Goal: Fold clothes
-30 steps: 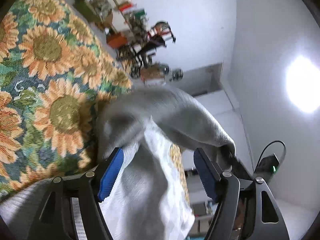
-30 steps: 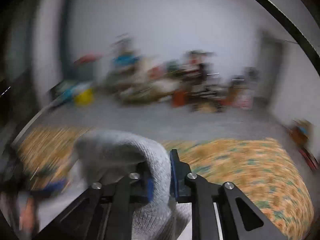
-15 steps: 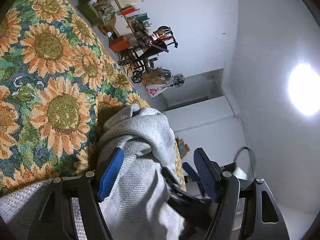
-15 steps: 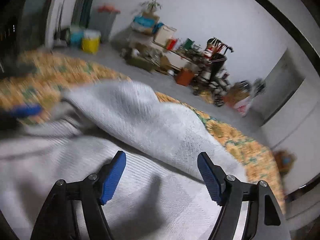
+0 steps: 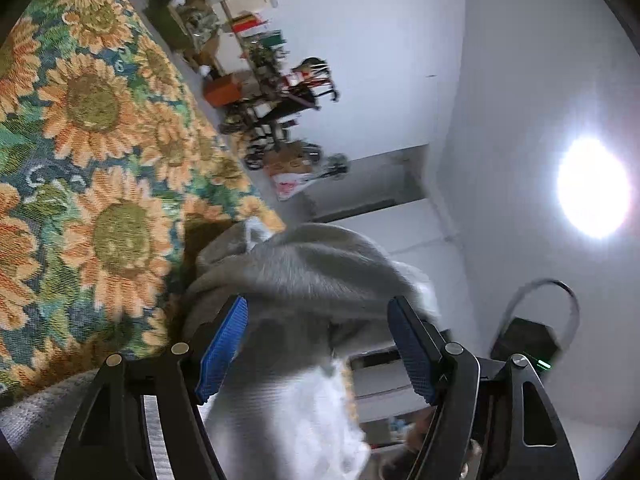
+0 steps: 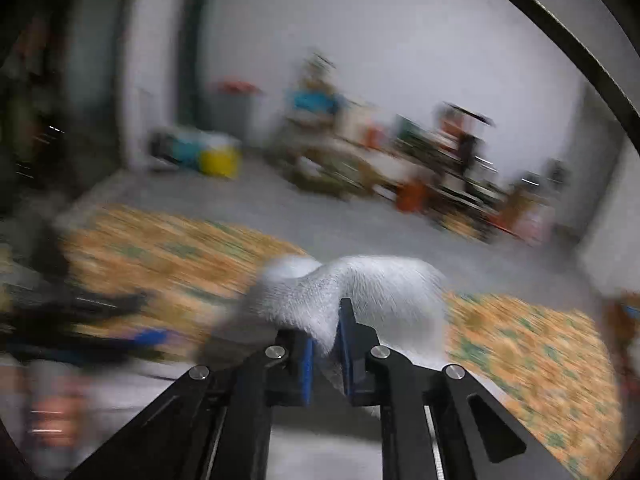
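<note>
Grey knit garment (image 6: 352, 292) bunches between the closing right gripper (image 6: 326, 344); left gripper (image 5: 318, 346) gapes, cloth between.

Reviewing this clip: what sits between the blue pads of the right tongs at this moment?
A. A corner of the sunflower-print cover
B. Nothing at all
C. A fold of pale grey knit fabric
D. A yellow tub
C: in the right wrist view the right tongs are closing, with a bunched fold of the grey knit garment pinched between the pads, above the sunflower cover.
</note>
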Available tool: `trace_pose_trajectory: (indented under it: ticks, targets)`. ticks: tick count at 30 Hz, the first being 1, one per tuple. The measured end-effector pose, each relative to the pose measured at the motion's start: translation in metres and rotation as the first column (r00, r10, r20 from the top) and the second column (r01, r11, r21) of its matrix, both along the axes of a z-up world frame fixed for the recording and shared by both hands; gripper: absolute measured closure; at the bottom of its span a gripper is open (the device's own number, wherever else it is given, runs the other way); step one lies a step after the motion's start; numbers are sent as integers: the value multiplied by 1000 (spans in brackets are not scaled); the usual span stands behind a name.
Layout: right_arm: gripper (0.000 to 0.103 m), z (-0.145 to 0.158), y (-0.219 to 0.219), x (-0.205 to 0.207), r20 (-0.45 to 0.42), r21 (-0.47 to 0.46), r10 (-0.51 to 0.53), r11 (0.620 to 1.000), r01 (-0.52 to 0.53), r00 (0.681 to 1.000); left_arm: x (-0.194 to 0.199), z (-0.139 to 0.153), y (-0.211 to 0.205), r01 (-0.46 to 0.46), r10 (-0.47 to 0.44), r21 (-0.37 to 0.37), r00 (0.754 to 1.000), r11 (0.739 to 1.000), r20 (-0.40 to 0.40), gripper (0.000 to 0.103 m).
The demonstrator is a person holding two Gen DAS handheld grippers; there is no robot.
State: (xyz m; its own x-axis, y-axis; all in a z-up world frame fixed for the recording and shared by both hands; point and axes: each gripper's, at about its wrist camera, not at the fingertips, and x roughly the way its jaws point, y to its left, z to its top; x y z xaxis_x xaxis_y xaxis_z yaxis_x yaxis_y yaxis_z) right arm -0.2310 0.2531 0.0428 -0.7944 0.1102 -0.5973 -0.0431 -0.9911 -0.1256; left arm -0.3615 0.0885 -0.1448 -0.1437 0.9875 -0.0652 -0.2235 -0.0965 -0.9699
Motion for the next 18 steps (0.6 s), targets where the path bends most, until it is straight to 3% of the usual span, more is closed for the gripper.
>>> trace_pose_trajectory:
  ticks: [2,5,8,12,13,14,16,18]
  targets:
    - [91,25,-18,5,-51,-15,70,997,-71,996,0,1,-7,19,-19,87,1000,996,5,30]
    - [91,32,-28,-21,-36,8,12,1000,-12,999,1,4,-18,30,-30,176,1000,984,-2,30]
    - [91,32,-19,-52,-28,-75,5,997,-7,1000,2,8,-19,32,-28,127,999,991,-28,30]
    - [91,28,-9,-86,-26,-181,3,983,-8,1000,2,8,-1,117,-114,72,993,991,-35,30]
    - [81,23,-4,-93,-2,-187,-10,982,9,1000,3,6,2,109,-108,48,994,993,-26,30]
    - [51,17,1,-99,26,-187,-25,982,30,999,2,6,2,98,-98,31,995,995,-22,30]
    - [20,1,11,-99,94,-139,-75,986,87,993,1,4,0,74,-74,10,997,997,-9,30]
    - [20,-14,26,-87,107,-110,-86,989,97,991,-1,2,-3,48,-48,1,999,999,8,30]
